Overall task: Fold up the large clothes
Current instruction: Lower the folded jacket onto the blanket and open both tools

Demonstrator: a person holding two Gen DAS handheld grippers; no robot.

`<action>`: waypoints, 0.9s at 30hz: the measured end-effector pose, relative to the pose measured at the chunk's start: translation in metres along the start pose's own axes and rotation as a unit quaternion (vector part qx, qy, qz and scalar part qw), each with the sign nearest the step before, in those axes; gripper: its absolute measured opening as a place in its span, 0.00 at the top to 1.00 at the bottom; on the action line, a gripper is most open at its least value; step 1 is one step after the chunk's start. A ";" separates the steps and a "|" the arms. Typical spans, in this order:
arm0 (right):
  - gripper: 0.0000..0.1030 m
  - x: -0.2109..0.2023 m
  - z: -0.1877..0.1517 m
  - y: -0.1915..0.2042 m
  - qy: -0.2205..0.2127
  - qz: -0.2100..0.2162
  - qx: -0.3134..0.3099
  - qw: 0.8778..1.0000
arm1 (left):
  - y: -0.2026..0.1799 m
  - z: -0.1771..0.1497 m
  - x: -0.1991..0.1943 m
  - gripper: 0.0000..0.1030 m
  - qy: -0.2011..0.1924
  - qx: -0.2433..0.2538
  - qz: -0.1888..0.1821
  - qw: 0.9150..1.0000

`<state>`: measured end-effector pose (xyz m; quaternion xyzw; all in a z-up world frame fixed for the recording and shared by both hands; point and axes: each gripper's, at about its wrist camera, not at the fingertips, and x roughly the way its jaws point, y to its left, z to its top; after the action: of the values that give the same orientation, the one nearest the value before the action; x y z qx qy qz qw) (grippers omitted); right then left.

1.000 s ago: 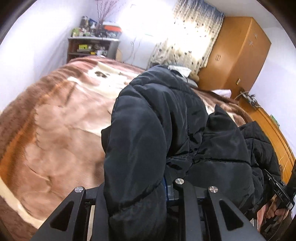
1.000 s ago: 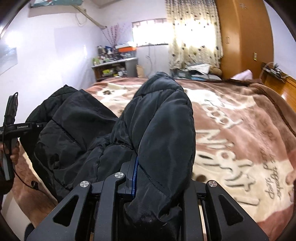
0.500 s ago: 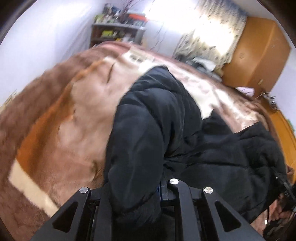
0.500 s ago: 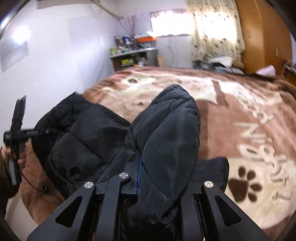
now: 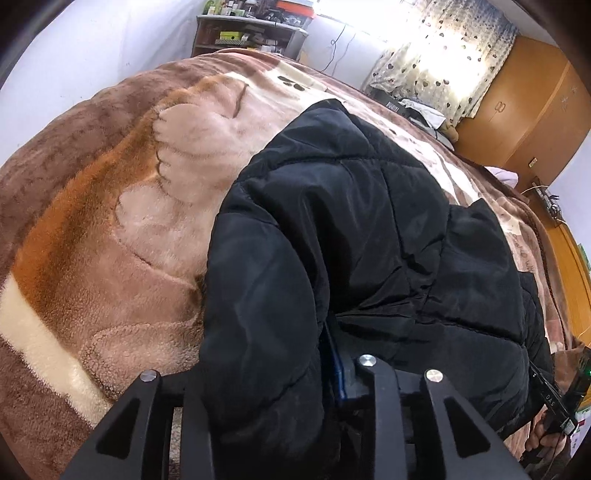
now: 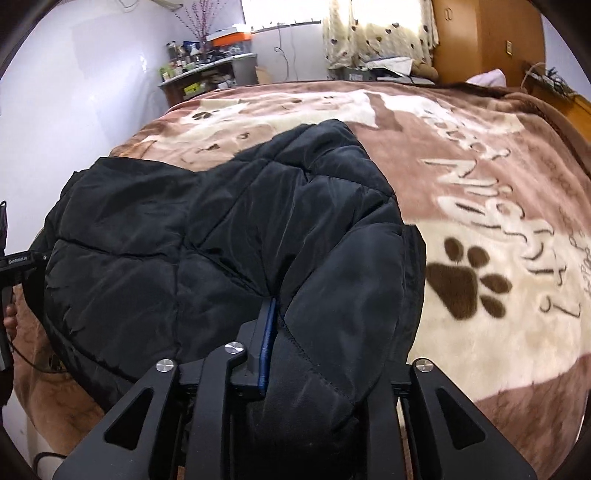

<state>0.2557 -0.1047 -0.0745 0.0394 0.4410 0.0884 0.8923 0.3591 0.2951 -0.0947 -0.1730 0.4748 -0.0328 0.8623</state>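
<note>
A black puffer jacket lies across the brown blanket-covered bed. My left gripper is shut on the jacket's near-left edge, with padded fabric bulging over its fingers. My right gripper is shut on the jacket at the near-right edge, the fabric draped over its right finger. The jacket spreads low between both grippers and its far end rests on the bed. The right gripper shows at the right edge of the left wrist view, and the left one at the left edge of the right wrist view.
The blanket carries a paw print and lettering to the right of the jacket. A cluttered shelf stands against the far wall. A curtained window and a wooden wardrobe are behind the bed.
Both grippers have lowered and moved forward with the jacket. The raised hump of fabric has dropped and now spreads flatter on the bed.
</note>
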 end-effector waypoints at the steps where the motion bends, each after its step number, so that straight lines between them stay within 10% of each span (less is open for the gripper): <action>1: 0.77 0.001 -0.001 -0.001 0.000 0.001 0.003 1.000 | 0.000 0.000 0.001 0.65 0.001 0.001 0.003 1.000; 13: 0.53 -0.029 -0.002 0.000 -0.006 -0.021 0.027 0.999 | 0.008 -0.008 -0.035 0.37 -0.023 -0.018 0.026 0.999; 17: 0.29 -0.055 -0.009 0.008 -0.027 -0.035 0.021 0.999 | -0.003 -0.018 -0.069 0.26 -0.042 0.009 0.035 0.998; 27: 0.27 -0.131 -0.025 0.012 -0.071 -0.042 0.062 0.995 | -0.041 -0.061 -0.148 0.16 -0.059 0.057 0.020 0.996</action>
<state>0.1568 -0.1187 0.0141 0.0827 0.3820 0.0204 0.9202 0.2321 0.2732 0.0085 -0.1150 0.4241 -0.0323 0.8977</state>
